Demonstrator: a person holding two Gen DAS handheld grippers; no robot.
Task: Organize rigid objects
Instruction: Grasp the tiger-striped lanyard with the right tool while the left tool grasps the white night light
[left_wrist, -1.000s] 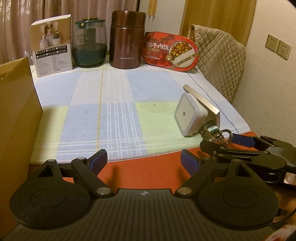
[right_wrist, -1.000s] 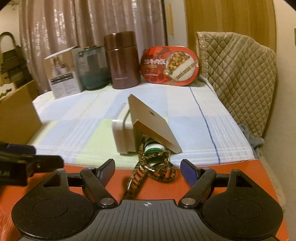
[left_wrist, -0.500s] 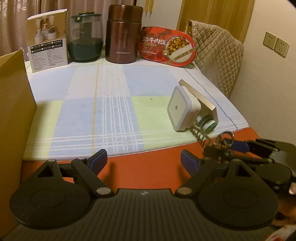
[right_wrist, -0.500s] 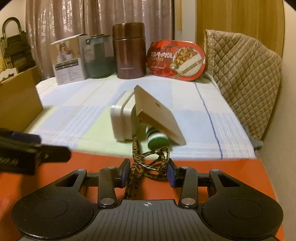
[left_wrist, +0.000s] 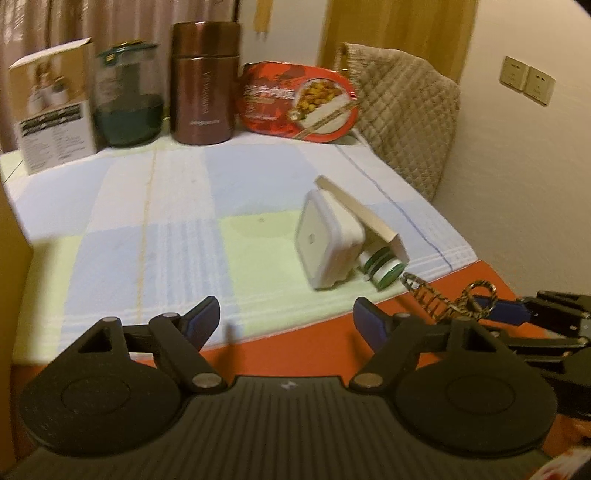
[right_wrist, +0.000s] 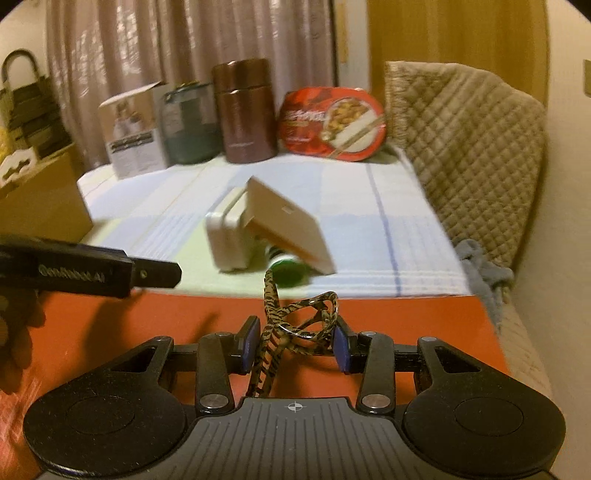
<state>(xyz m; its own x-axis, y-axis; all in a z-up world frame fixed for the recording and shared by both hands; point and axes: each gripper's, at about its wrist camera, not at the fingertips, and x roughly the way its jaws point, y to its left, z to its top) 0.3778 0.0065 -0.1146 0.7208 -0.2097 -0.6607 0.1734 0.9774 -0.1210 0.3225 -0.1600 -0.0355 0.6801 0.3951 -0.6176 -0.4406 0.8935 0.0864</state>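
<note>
My right gripper (right_wrist: 295, 339) is shut on a tiger-striped lanyard (right_wrist: 295, 321) with a key ring, just above the red tabletop (right_wrist: 388, 314). The cord runs forward to a green-capped bottle (right_wrist: 288, 273). The bottle lies under a tilted tan card (right_wrist: 291, 225) beside a white square box (right_wrist: 229, 240) on the checked cloth. In the left wrist view the same lanyard (left_wrist: 443, 299), bottle (left_wrist: 380, 267), box (left_wrist: 325, 240) and right gripper (left_wrist: 509, 312) sit to the right. My left gripper (left_wrist: 286, 310) hangs over the cloth's front edge, its jaws closing with nothing between them.
A cardboard box (left_wrist: 11, 240) walls off the left. Along the back stand a white carton (left_wrist: 55, 107), a green jar (left_wrist: 127, 99), a brown flask (left_wrist: 203, 85) and a red oval meal pack (left_wrist: 299, 103). A quilted chair cover (left_wrist: 406, 118) and the wall bound the right.
My right gripper went from open to shut on the lanyard and drew back a little, pulling the cord out along the red tabletop. My left gripper shifted sideways and its jaws narrowed slightly.
</note>
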